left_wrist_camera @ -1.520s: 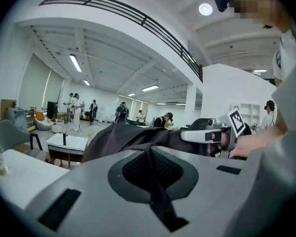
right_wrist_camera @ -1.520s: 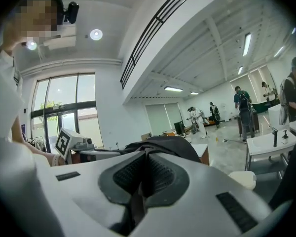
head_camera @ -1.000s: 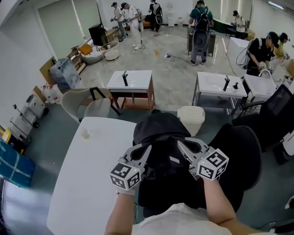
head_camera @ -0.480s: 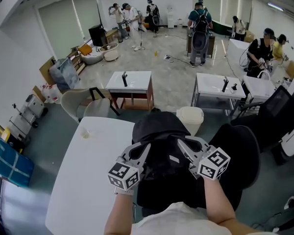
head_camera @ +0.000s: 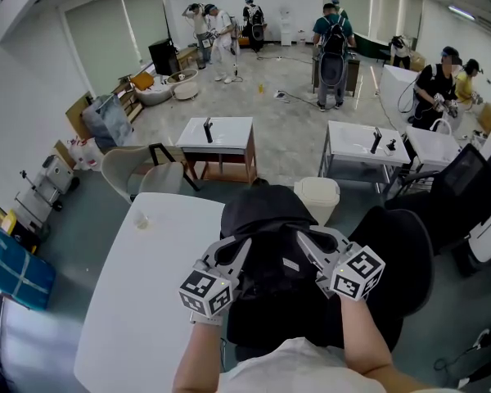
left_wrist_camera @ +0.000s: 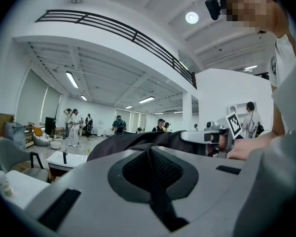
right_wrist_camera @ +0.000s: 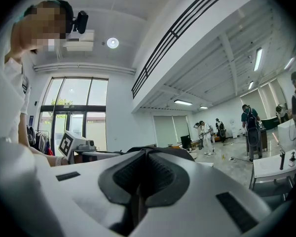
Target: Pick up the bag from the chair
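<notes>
Both tongs clenched: left gripper [head_camera: 244, 249] and right gripper [head_camera: 304, 243], tips at the black bag [head_camera: 266, 215] ahead; cubes [head_camera: 206, 291] carry square black-and-white markers.

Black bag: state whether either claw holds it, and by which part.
Both hold it: the left claw and the right claw are each shut on the black bag, one at each side; strap or fabric cannot be told.

I see a long white oval worktop [head_camera: 139, 301] at my left with a small clear plastic cup [head_camera: 141, 220] near its far end. Beyond stand a cream lidded bin [head_camera: 317, 196], two white sink units with black taps [head_camera: 217, 133] and a beige shell seat [head_camera: 127, 170]. A blue crate [head_camera: 16, 270] sits by the left wall. People in caps [head_camera: 335, 39] work further off.
</notes>
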Action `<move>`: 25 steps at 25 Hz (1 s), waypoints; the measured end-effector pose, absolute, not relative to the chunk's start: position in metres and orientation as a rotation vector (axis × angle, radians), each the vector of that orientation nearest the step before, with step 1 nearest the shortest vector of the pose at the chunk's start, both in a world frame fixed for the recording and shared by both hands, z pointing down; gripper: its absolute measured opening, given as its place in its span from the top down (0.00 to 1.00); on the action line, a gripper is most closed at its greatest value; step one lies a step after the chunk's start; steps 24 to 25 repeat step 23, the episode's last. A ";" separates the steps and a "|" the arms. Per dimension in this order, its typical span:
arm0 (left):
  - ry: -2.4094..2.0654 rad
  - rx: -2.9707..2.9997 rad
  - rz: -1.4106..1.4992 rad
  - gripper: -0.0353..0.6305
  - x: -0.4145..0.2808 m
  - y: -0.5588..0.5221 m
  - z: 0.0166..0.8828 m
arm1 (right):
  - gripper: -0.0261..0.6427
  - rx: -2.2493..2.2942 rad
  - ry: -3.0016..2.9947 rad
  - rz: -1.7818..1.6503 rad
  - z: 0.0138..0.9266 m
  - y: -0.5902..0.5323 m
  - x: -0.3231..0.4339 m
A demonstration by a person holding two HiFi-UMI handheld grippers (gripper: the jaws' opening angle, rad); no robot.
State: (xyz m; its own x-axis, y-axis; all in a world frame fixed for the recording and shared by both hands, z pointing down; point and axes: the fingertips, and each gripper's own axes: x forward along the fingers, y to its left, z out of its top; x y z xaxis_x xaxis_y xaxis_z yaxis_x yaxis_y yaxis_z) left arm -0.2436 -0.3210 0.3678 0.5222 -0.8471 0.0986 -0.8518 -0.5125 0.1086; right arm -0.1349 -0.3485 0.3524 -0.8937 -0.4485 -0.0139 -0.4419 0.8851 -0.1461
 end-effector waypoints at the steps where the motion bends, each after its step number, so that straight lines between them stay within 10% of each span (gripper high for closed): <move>1: -1.467 2.613 0.049 0.91 -0.243 -0.321 0.367 | 0.93 -0.711 3.004 -0.216 0.352 -0.349 -0.135; 25: -1.459 2.612 0.043 0.91 -0.245 -0.326 0.372 | 0.93 -0.719 3.004 -0.219 0.357 -0.355 -0.137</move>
